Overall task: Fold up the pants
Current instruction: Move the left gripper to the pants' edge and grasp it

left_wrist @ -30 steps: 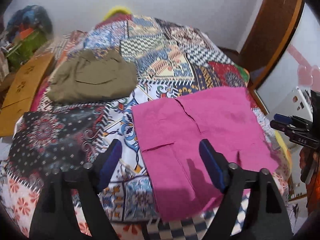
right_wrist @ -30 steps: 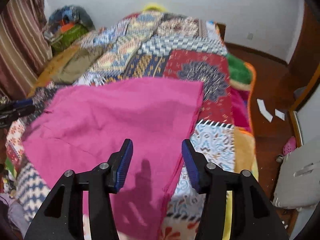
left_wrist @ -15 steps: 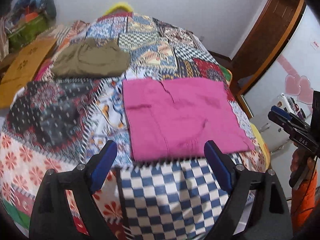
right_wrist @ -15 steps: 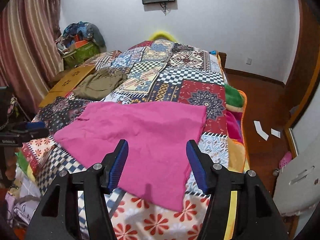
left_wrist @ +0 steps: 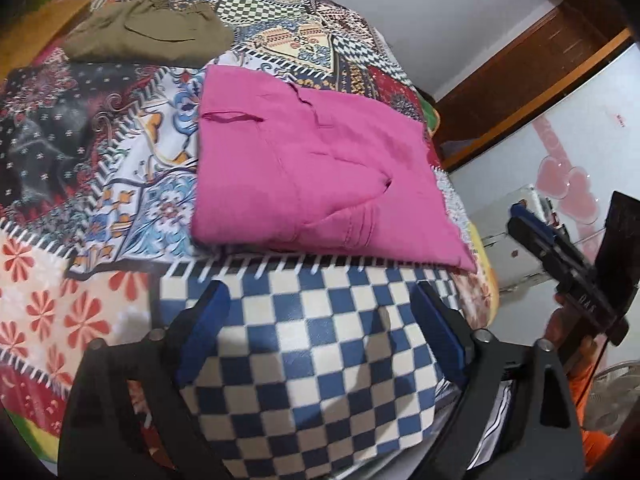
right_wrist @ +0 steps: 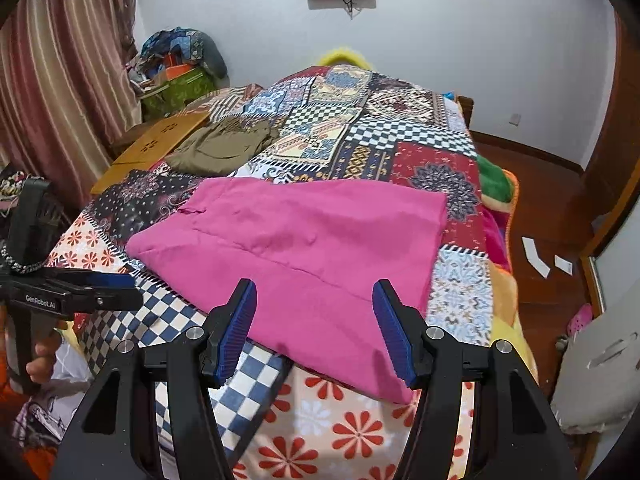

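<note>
Pink pants [left_wrist: 312, 172] lie folded in a flat rectangle on the patchwork bed cover [left_wrist: 80, 152], near its front edge. In the left wrist view my left gripper [left_wrist: 322, 304] hovers over the blue-and-white checkered patch just short of the pants, its jaws opening with nothing between them. In the right wrist view my right gripper [right_wrist: 316, 296] stands open above the near edge of the pink pants [right_wrist: 304, 248], not touching the cloth. Each gripper also shows in the other's view: the right gripper [left_wrist: 560, 252] at the right, the left gripper [right_wrist: 80, 284] at the left.
Folded olive pants [right_wrist: 224, 148] lie farther back on the left. A wooden board [right_wrist: 152, 148] runs along the bed's left side, with a pile of bags [right_wrist: 180, 64] and a curtain [right_wrist: 52, 80] behind. Papers [right_wrist: 536, 256] and a grey cushion [right_wrist: 600, 372] lie on the floor at right.
Both grippers have drawn back from the pink pants toward the bed's front edge. The left jaws have widened. The pants now lie flat and free.
</note>
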